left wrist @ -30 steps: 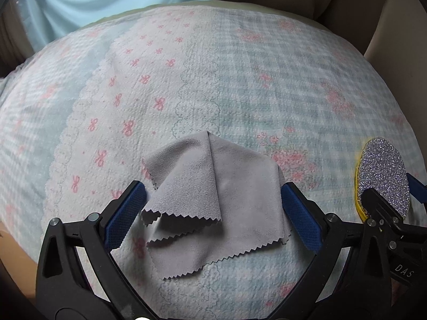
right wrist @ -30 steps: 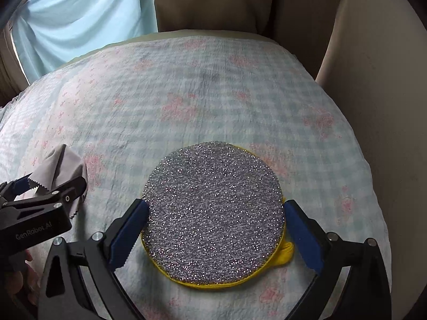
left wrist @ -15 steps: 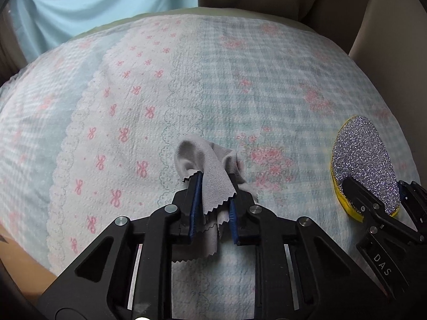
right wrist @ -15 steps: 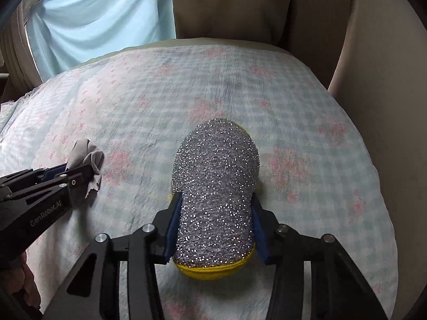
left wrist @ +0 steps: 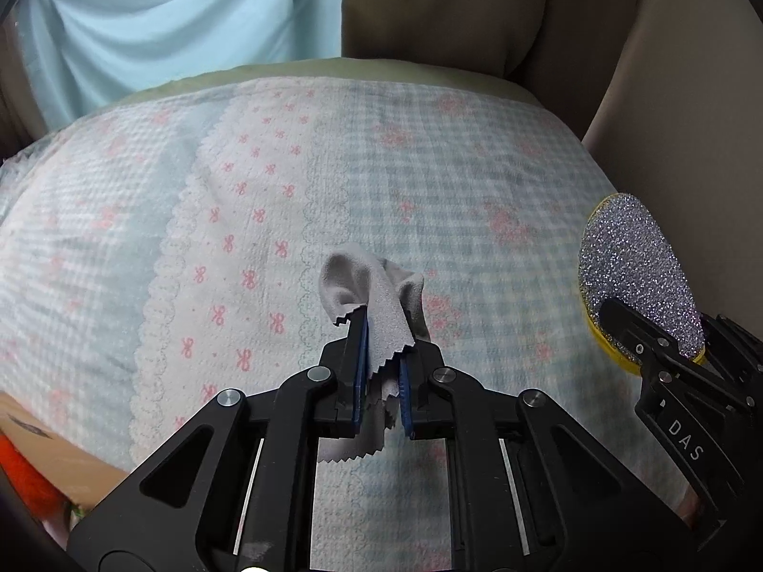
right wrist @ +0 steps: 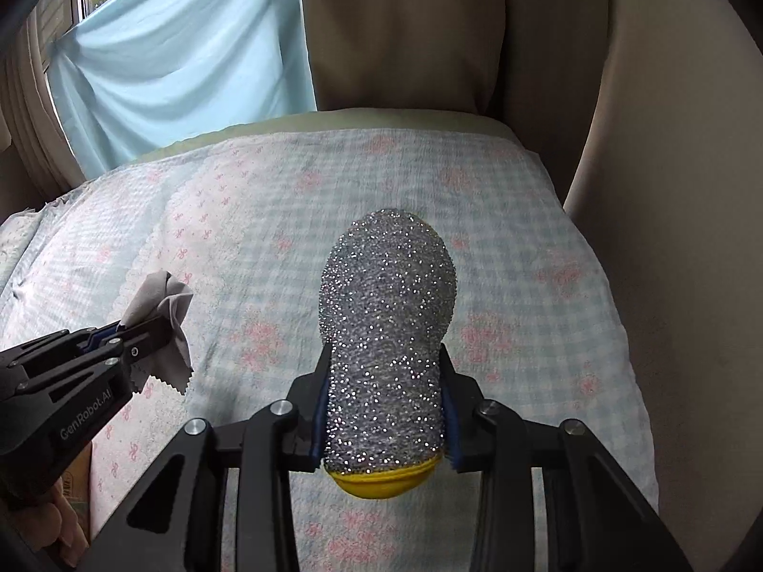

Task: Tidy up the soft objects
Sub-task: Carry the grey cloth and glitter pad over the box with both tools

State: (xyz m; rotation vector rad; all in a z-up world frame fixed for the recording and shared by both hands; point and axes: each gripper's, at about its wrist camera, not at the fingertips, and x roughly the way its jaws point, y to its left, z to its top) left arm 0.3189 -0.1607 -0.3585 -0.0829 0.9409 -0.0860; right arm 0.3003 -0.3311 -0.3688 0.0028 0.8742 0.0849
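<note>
The quilted bedspread [left wrist: 477,200], pale blue check with pink bows and flowers, filled most of both views, and everything else is placed against it here. Its near edge was hidden behind the black gripper frames, and its left side ran out of the fisheye picture. Beyond its far edge hung a light blue curtain [right wrist: 181,66] and, beside that, a beige upholstered back [right wrist: 405,28]; a curved beige panel [right wrist: 677,190] rose along the bedspread's right side. At the lower left corner of the left wrist view, off the bedspread's edge, an orange thing [left wrist: 24,476] was cut off and could not be identified.

The left gripper [left wrist: 381,362] was pinched narrow on the grey cloth [left wrist: 381,305], which had zigzag-cut edges. The cloth bunched above the blue pads and a ragged end hung below them, over the middle of the bedspread; how much of it was folded between the pads could not be seen, nor whether its lower end touched the bedspread.

The right gripper [right wrist: 381,400] was clamped on the glittery silver scrubber [right wrist: 386,314], squeezing it from the sides so that it bulged into a rounded lump ahead of the pads, over the right half of the bedspread. Its yellow underside [right wrist: 381,481] showed only as a rim at the near end. In the left wrist view the scrubber [left wrist: 639,286] stood near the bedspread's right edge, its lower part covered by the right gripper's finger.
</note>
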